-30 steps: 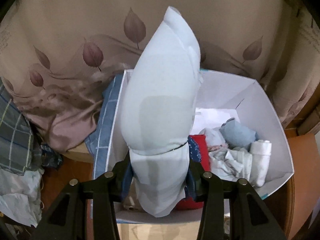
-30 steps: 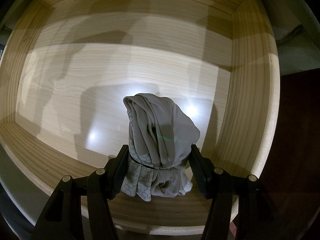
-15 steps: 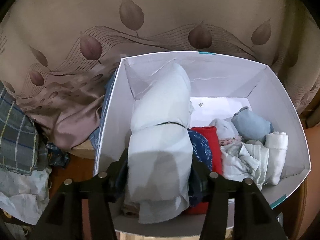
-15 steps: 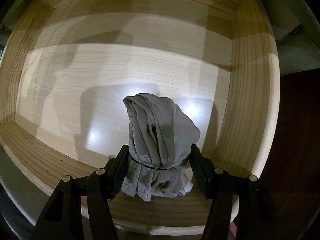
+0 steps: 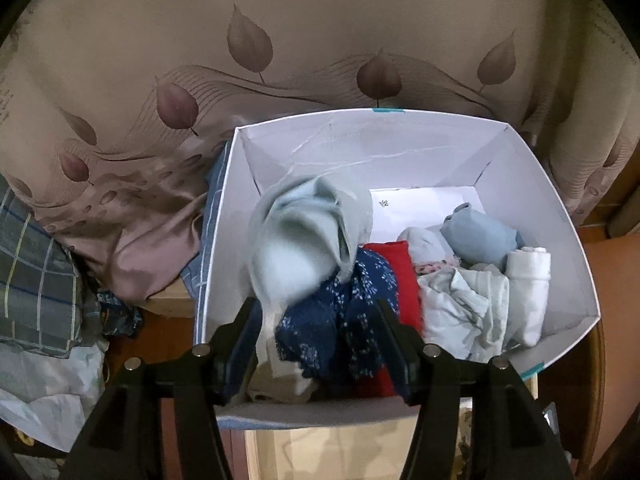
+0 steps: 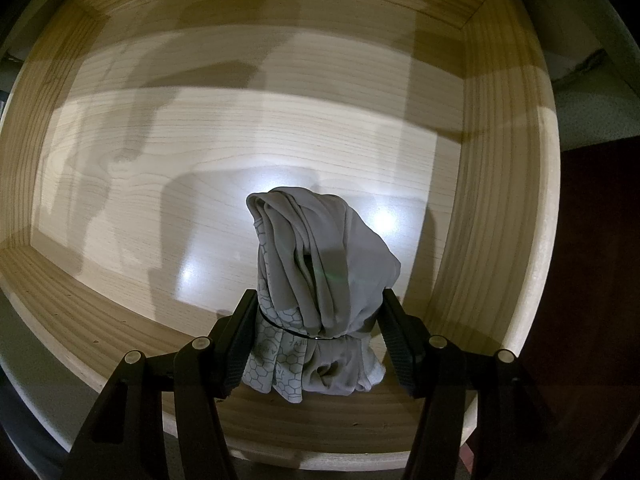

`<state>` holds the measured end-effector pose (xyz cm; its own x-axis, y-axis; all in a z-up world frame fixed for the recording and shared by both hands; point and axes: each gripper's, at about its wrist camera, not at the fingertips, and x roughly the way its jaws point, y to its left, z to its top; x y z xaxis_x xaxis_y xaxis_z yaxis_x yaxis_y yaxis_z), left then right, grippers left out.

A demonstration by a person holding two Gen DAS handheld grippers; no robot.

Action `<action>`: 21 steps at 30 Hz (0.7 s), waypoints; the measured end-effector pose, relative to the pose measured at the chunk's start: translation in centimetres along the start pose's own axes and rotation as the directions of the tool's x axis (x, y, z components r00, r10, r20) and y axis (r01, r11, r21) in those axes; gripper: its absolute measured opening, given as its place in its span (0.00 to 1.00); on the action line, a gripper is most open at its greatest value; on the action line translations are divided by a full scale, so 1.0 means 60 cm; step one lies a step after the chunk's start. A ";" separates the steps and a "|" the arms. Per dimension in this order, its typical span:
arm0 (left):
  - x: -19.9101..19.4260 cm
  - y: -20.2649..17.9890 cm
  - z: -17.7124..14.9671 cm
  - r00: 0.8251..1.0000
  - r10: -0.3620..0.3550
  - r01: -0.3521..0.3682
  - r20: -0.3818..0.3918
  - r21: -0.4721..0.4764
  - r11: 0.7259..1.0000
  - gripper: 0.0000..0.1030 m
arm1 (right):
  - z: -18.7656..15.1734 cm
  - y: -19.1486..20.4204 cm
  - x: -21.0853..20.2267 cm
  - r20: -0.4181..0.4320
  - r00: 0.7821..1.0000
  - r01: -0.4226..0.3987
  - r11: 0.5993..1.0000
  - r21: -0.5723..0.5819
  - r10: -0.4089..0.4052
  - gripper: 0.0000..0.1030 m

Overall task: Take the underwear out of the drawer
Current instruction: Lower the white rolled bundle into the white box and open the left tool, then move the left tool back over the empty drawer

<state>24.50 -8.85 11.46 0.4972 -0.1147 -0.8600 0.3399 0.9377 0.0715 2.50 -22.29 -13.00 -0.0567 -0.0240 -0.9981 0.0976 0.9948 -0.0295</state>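
Now left tongs opening, pale bundle released into white box, right tongs still clamped on grey underwear.

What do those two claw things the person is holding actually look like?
Both look alike: the left gripper and right gripper are matte black, each with two flat fingers, ribbed pads on the inner faces, angular linkage bars and small silver pivot pins. No cables, markings or sleeves show.

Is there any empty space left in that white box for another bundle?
Yes. The white box has a bare patch of floor along its far wall, behind the light blue roll and beside the pale bundle just dropped. The near half is packed: navy, red and white pieces.
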 end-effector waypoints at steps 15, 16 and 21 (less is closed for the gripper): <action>-0.093 0.021 -0.060 0.999 0.023 -0.025 0.037 0.054 0.998 0.57 | 0.002 -0.001 -0.001 -0.003 1.000 0.004 1.000 0.000 -0.004 0.55; -0.098 0.023 -0.068 0.999 0.018 -0.020 0.036 0.056 0.998 0.57 | 0.002 -0.001 0.000 -0.004 1.000 0.005 1.000 -0.001 -0.005 0.55; -0.115 0.044 -0.130 1.000 0.009 -0.010 0.017 0.051 0.999 0.57 | 0.003 -0.002 0.000 -0.007 1.000 0.010 1.000 0.000 -0.010 0.55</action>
<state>15.74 -3.04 13.66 0.5137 -0.1120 -0.8506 0.3754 0.9208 0.1055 2.67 -22.41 -12.98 -0.0646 -0.0331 -0.9974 0.0975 0.9945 -0.0393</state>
